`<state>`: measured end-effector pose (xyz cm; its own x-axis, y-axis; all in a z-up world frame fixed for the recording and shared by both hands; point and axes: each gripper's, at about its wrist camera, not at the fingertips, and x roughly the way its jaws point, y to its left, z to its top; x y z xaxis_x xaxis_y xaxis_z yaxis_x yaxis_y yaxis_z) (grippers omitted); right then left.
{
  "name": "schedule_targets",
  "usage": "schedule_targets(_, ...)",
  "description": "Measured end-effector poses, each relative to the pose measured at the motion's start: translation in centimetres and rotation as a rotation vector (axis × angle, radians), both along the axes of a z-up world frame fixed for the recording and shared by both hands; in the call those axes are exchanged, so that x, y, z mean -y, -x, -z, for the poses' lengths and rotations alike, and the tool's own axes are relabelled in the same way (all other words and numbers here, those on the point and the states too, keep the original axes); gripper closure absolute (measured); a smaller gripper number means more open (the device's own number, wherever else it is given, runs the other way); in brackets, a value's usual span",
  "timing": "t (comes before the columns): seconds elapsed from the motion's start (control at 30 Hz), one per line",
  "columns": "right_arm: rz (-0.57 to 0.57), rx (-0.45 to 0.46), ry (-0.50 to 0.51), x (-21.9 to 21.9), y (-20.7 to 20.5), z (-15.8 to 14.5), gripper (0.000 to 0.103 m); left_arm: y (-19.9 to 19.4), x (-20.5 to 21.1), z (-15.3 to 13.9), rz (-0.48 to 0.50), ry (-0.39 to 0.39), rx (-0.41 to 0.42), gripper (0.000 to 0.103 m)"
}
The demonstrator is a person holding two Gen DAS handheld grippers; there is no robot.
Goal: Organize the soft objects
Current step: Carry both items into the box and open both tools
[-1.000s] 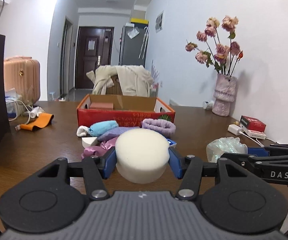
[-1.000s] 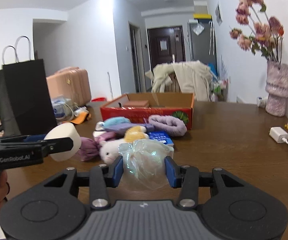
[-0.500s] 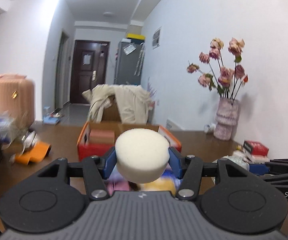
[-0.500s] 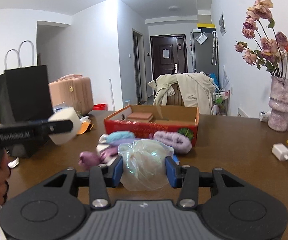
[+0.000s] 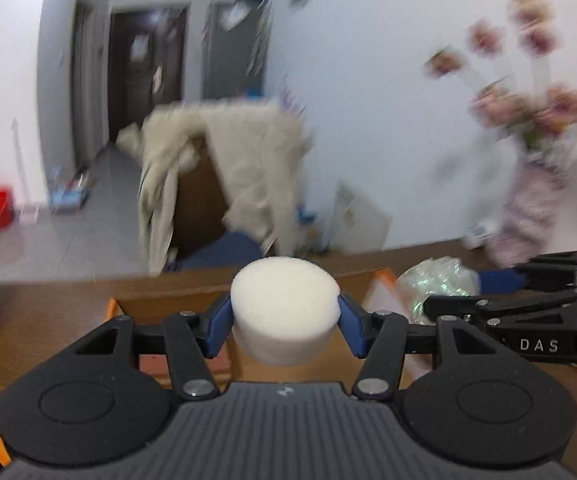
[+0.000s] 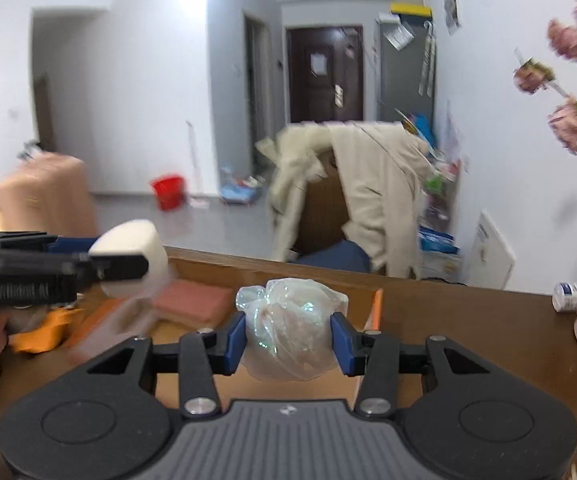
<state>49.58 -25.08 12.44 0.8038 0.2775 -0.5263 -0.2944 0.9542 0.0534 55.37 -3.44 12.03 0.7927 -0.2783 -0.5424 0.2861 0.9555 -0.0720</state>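
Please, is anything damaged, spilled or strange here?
Nothing stands out. The left gripper holds the white sponge and the right gripper holds the clear plastic bag, both above the open cardboard box. Nothing spilled.

Matt porous foam puck (image 5: 284, 304); glossy crinkled plastic bag (image 6: 288, 332)

Bright ceiling glare, heavy motion blur, fisheye-bent dark corners

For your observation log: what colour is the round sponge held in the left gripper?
White sponge; clearest in the left wrist view.
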Motion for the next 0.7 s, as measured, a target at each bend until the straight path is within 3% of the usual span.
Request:
schedule_targets(0.1,0.037,-0.069,0.083,-1.7,-6.6,2.7,0.059,-5.6,0.3,3.6,-0.013,-0.022,-0.095,0.046)
schedule_targets(0.23,0.035,-0.169,0.177,-3.8,-12.4,6.6,0.058,-9.2,0.6,6.7,-0.026,-0.065,-0.171,0.044)
schedule_targets(0.3,0.055,-0.187,0.218,-4.3,-14.2,7.8,0.056,-9.9,0.1,7.2,-0.049,-0.047,-0.187,0.031)
schedule_targets(0.33,0.064,-0.189,0.249,-4.6,-14.8,8.2,0.048,-10.0,-0.1,7.3,-0.058,-0.036,-0.188,0.022)
schedule_targets(0.37,0.072,-0.189,0.261,-4.8,-15.2,8.4,0.043,-9.9,-0.2,7.3,-0.065,-0.028,-0.180,0.021)
schedule_targets(0.4,0.078,-0.184,0.260,-4.8,-15.4,8.5,0.031,-9.7,-0.4,7.2,-0.063,-0.026,-0.166,0.021)
schedule_targets(0.43,0.076,-0.177,0.252,-4.8,-15.5,8.5,0.028,-9.6,-0.4,7.0,-0.062,-0.030,-0.159,0.021)
schedule_targets(0.57,0.086,-0.119,0.276,-4.6,-14.9,7.8,0.027,-8.7,-0.7,5.2,-0.084,-0.040,-0.155,0.021)
schedule_targets(0.7,0.069,-0.083,0.254,-4.0,-12.3,4.6,0.026,-6.1,-1.2,0.9,-0.079,-0.054,-0.110,0.021)
